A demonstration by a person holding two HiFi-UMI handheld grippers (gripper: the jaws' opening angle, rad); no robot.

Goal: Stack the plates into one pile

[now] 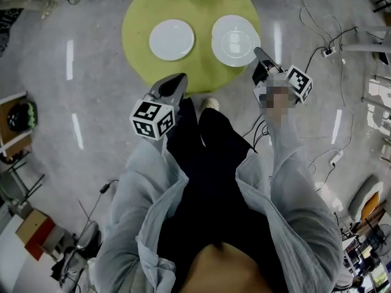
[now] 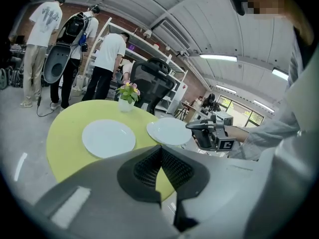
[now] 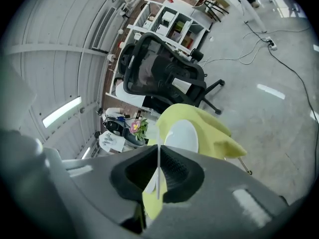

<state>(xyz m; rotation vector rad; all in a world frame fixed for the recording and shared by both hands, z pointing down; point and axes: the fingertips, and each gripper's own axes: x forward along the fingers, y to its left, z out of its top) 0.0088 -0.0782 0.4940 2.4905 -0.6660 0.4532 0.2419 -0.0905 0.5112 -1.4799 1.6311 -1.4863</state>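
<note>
The left claw (image 1: 178,80) is hovering short of the yellow worktop (image 1: 135,17), jaws pressed together on nothing, likely waiting its turn; the left plate (image 1: 171,39) is lying flat, a ready base for the pile; the right plate (image 1: 235,40) is sitting just beside it, its thin rim being pinched by the right claw (image 1: 260,55), probably for carrying across.

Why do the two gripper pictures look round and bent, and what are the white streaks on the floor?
Gripper views: wide-angle lenses curve straight lines and darken the corners. Head view: the streaks are likely ceiling lights glaring off the shiny floor.
</note>
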